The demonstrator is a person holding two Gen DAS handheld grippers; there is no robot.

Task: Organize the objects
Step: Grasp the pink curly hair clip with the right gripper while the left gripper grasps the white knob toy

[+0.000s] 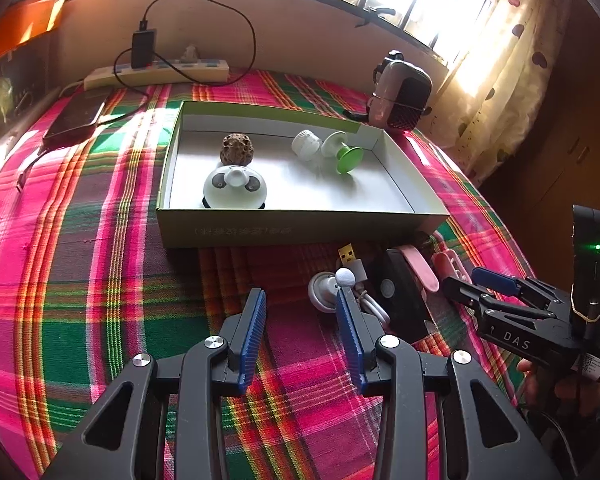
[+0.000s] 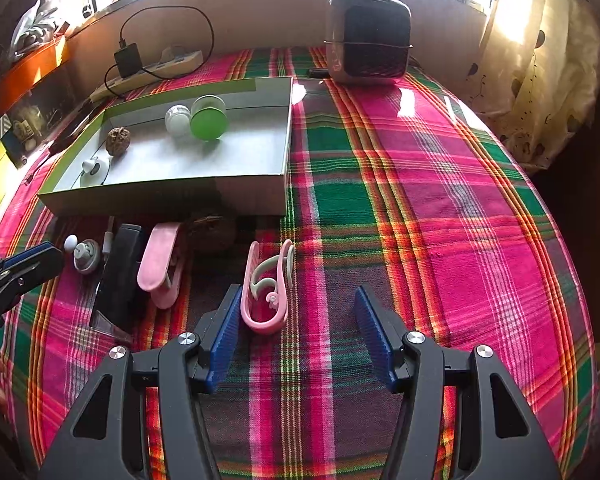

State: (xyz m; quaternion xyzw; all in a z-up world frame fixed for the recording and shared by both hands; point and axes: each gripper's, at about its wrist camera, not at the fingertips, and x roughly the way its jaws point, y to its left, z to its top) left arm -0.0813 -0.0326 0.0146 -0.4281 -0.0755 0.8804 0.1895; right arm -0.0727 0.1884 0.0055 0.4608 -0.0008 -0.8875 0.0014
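Box [image 2: 172,188]: open, shallow, white inside; lies on the plaid cloth [image 2: 420,208] toward the table's far left part.
Box contents: walnut [image 1: 236,149] and panda-faced dome [image 1: 234,189] at the left end, touching or nearly so; white cap [image 1: 306,145] and green spool [image 1: 343,151] side by side at the far wall.
Loose items: a row on the cloth just outside the box's near wall.
Row, left to right in the right wrist view: small white ball [image 2: 70,242], grey round piece [image 2: 86,257], white cable [image 2: 108,240], black block [image 2: 122,276], pink clip [image 2: 160,264], second walnut [image 2: 214,232] in the box's shadow.
Pink claw clip [image 2: 266,290]: lies apart from the row, nearer the table's front edge.
Right gripper [image 2: 298,320]: jaws wide, nothing held; claw clip lies just ahead, near the left finger.
Left gripper [image 1: 302,312]: jaws apart, empty, above bare cloth; grey round piece and ball just beyond its right fingertip.
Far edge: power strip [image 1: 156,74] with charger [image 1: 143,46] at the left, phone [image 1: 78,114] nearby; small heater [image 2: 368,38] at the right.
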